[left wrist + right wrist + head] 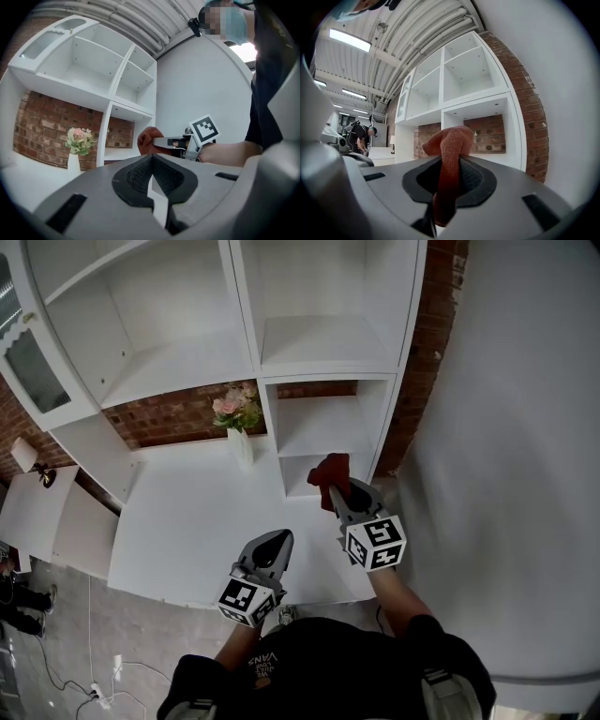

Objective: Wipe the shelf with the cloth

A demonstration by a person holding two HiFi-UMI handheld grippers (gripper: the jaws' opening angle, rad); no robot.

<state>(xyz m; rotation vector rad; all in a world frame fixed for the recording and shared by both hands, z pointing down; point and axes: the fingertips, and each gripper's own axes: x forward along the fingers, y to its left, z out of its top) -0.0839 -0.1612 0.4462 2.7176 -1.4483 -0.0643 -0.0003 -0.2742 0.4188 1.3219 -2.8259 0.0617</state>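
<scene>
Cloth of rust-red knitted fabric is pinched between the two jaws of the right tongs. One fold stands up above the jaws as a rounded lump, and the other end hangs down between them.

In the head view the right tongs are held forward over the back right corner of the white desk. The cloth is at the mouth of the lowest small compartment of the tall white wooden shelf unit. I cannot tell whether the cloth touches the floor of this compartment.

The left tongs are nearer to the person, above the front part of the desk and well apart from the shelf unit. In the left gripper view the left tongs have their jaws closed together at the tips and hold no thing. Beyond them the same view shows the right tongs from the side, with the cloth at their tip.

A slim white vase with pink and cream flowers stands at the back of the desk. It is just left of the upright panel of the low compartments and in front of the red brick wall.
</scene>
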